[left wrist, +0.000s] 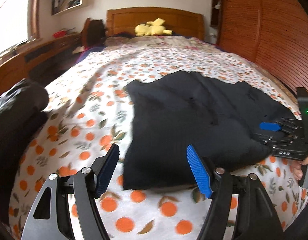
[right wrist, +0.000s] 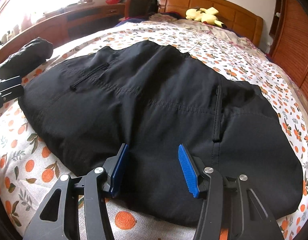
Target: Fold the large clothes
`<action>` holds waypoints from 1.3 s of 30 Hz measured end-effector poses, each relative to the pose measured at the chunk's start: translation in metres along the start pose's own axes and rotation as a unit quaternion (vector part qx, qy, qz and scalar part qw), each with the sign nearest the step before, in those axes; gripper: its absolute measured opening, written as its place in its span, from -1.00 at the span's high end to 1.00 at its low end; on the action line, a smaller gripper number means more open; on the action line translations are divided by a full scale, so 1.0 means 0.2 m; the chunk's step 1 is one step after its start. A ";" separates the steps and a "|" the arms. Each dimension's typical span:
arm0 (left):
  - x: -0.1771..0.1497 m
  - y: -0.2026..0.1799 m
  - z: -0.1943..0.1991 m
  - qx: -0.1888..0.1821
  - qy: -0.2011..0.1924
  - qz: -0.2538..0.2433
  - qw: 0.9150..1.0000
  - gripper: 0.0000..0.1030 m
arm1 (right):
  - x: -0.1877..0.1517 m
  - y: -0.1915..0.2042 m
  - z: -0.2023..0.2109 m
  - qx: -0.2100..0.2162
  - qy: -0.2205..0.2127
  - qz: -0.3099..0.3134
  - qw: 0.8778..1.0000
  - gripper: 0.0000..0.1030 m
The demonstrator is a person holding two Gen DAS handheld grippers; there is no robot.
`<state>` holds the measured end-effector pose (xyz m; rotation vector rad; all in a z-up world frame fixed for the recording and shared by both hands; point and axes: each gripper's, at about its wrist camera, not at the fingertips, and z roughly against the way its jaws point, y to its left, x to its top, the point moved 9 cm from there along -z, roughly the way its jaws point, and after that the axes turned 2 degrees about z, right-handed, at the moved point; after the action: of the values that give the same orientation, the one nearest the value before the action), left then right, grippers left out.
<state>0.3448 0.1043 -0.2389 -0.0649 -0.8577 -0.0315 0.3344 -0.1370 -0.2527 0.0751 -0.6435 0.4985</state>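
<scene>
A black garment (right wrist: 154, 104) with zip pockets lies spread flat on the orange-print bedsheet (right wrist: 34, 172). In the left wrist view the black garment (left wrist: 194, 120) sits ahead and to the right. My left gripper (left wrist: 152, 150) is open, just above the sheet at the garment's near left corner, with nothing pressed between its blue pads. My right gripper (right wrist: 152, 150) hovers over the garment's near edge with its jaws apart, the cloth flat beneath them and not pinched. The right gripper (left wrist: 258, 131) also shows at the garment's right side, and the left gripper (right wrist: 19, 86) shows at the left edge.
A dark bundle of cloth (left wrist: 20, 104) lies on the bed's left side. A yellow plush toy (left wrist: 152, 28) rests by the wooden headboard (left wrist: 154, 18). A slatted wooden wardrobe (left wrist: 273, 40) runs along the right, and a low wooden cabinet (right wrist: 74, 24) stands under the window.
</scene>
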 end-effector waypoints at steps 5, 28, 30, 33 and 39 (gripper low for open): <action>-0.04 0.09 -0.02 0.030 0.020 0.009 0.999 -0.40 | 0.00 0.00 0.00 -0.001 -0.001 0.002 1.000 0.03; -0.19 0.07 -0.14 0.043 0.096 0.028 0.994 0.20 | 0.04 0.11 0.11 0.036 -0.026 0.022 0.999 0.03; -0.20 0.08 -0.14 0.036 0.099 0.036 0.994 0.20 | 0.01 0.12 0.07 0.036 -0.015 0.026 0.999 0.02; -0.21 0.08 -0.14 0.032 0.101 0.044 0.993 0.20 | 0.00 0.12 0.05 0.036 -0.008 0.029 0.999 0.01; -0.21 0.06 -0.14 0.030 0.110 0.044 0.993 0.50 | -0.01 0.12 0.06 0.039 -0.009 0.033 0.999 0.00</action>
<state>0.3392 0.1136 -0.2906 -0.0422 -0.6339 0.0682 0.3165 -0.1198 -0.2463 0.1322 -0.6463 0.5869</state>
